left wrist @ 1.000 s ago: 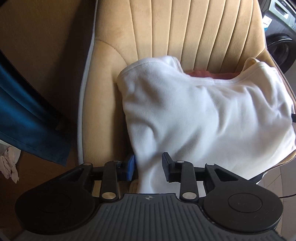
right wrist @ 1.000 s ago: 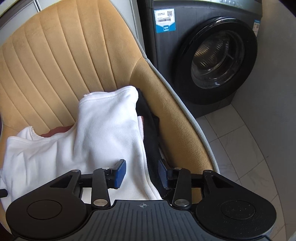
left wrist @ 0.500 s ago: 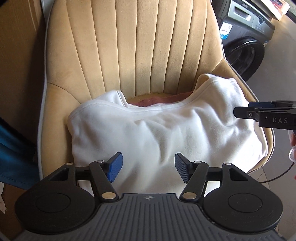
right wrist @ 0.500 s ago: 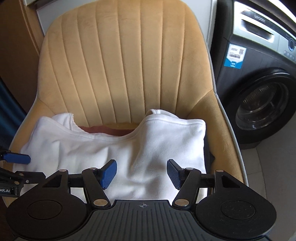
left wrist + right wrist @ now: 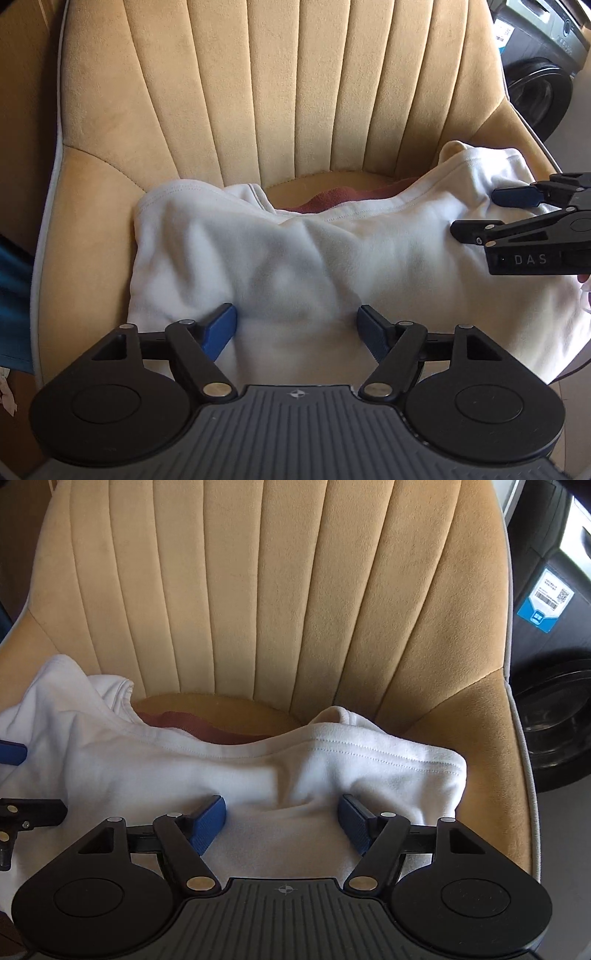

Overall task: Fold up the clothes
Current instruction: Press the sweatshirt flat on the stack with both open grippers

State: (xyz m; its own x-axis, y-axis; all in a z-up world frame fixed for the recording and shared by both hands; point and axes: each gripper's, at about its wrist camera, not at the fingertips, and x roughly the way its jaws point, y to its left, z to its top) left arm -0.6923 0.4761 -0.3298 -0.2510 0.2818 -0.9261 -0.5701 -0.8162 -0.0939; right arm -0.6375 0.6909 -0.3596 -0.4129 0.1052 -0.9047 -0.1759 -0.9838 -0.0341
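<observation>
Left gripper [image 5: 297, 326]: spread wide, empty, low over near part of white garment [image 5: 332, 266].
Right gripper [image 5: 282, 818]: likewise wide, holding nothing, over same cloth.
Garment: draped across chair [image 5: 295, 590] seat, covering a reddish item [image 5: 332, 194].
Handling: likely soft, light, floppy; best pinched at stitched hem [image 5: 369, 755].

Garment [image 5: 332, 258] on chair [image 5: 277, 92] seat; washing machine [image 5: 554, 664] right

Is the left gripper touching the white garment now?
Cannot tell. In the left wrist view the open left gripper is over the white garment, but no gap or contact shows plainly.
</observation>
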